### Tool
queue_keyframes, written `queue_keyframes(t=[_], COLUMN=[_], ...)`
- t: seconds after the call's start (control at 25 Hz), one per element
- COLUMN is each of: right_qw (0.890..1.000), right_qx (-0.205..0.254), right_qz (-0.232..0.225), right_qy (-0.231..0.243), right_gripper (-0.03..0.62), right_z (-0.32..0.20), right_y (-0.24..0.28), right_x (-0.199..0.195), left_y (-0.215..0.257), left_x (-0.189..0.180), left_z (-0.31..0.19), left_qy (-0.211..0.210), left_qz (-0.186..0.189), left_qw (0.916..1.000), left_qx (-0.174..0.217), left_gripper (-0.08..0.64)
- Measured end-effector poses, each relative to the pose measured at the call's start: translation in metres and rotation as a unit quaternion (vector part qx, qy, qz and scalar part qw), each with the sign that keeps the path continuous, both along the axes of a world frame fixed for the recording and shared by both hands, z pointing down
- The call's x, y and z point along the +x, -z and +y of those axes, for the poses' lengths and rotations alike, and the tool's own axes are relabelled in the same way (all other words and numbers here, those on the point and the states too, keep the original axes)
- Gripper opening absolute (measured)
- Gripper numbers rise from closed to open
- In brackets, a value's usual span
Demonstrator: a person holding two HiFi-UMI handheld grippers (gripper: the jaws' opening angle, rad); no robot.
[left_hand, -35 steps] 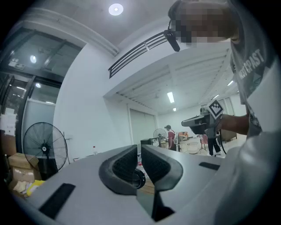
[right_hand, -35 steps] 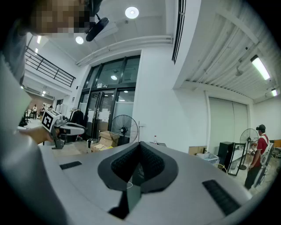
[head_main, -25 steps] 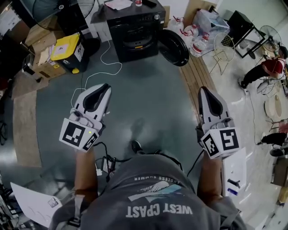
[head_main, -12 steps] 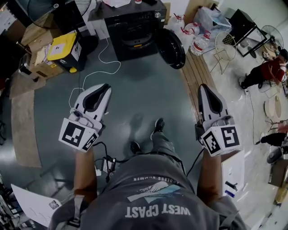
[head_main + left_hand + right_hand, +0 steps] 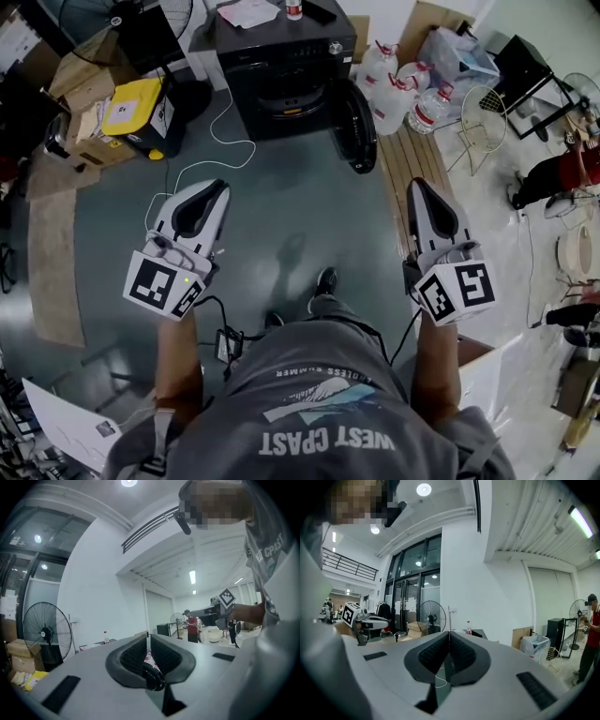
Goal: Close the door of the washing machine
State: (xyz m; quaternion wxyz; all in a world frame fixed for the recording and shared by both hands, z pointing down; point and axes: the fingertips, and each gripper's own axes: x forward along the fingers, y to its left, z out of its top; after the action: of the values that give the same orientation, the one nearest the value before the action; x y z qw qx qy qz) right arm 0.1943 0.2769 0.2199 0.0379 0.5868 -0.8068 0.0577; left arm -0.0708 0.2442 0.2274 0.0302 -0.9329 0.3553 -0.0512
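The black washing machine [image 5: 286, 66] stands at the top middle of the head view. Its round door [image 5: 356, 127] hangs open, swung out to the machine's right side. My left gripper [image 5: 219, 185] is shut and empty, pointing level at the machine from well short of it. My right gripper [image 5: 416, 185] is also shut and empty, roughly in line with the door but clearly apart from it. In the left gripper view the pads [image 5: 140, 651] meet with nothing between them, and part of the dark door [image 5: 153, 677] shows low in the gap. The right gripper view shows its pads [image 5: 457, 651] pressed together.
A yellow box [image 5: 136, 103] and cardboard boxes [image 5: 80, 80] sit left of the machine. A white cable [image 5: 220, 141] trails over the floor. Water bottles [image 5: 398, 89], wooden boards [image 5: 412, 159] and a wire chair [image 5: 483, 112] lie to the right, and a person in red [image 5: 562, 169] is there.
The person has stepped toward the machine, carrying both shut grippers forward. The machine and its open door sit lower and nearer in the head view.
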Motion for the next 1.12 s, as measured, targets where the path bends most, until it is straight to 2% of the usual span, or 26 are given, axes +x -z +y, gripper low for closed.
queue_keyframes(t=[0.32,0.64,0.92,1.12], right_qw=[0.999,0.998,0.996,0.996], right_qx=[-0.001,-0.008,-0.023,-0.024], right_qz=[0.001,-0.005,-0.01,-0.002], right_qy=[0.04,0.07,0.085,0.083], right_gripper=[0.029,0.029,0.029,0.029], right_z=[-0.073,-0.124,-0.165,-0.203], right_y=[-0.001,-0.011,-0.028,-0.035], right_x=[0.034,0.056,0.047,0.035], left_y=[-0.004,-0.011,-0.026,-0.04], left_x=[0.033,0.057,0.053,0.048], left_z=[-0.056,-0.089,-0.124,-0.166], left_qy=[0.042,0.067,0.077,0.067], left_qz=[-0.001,-0.01,-0.013,-0.005], left_qw=[0.9991,0.9977,0.9967,0.9973], left_qx=[-0.001,-0.01,-0.024,-0.027], left_gripper=[0.04,0.04,0.04,0.04])
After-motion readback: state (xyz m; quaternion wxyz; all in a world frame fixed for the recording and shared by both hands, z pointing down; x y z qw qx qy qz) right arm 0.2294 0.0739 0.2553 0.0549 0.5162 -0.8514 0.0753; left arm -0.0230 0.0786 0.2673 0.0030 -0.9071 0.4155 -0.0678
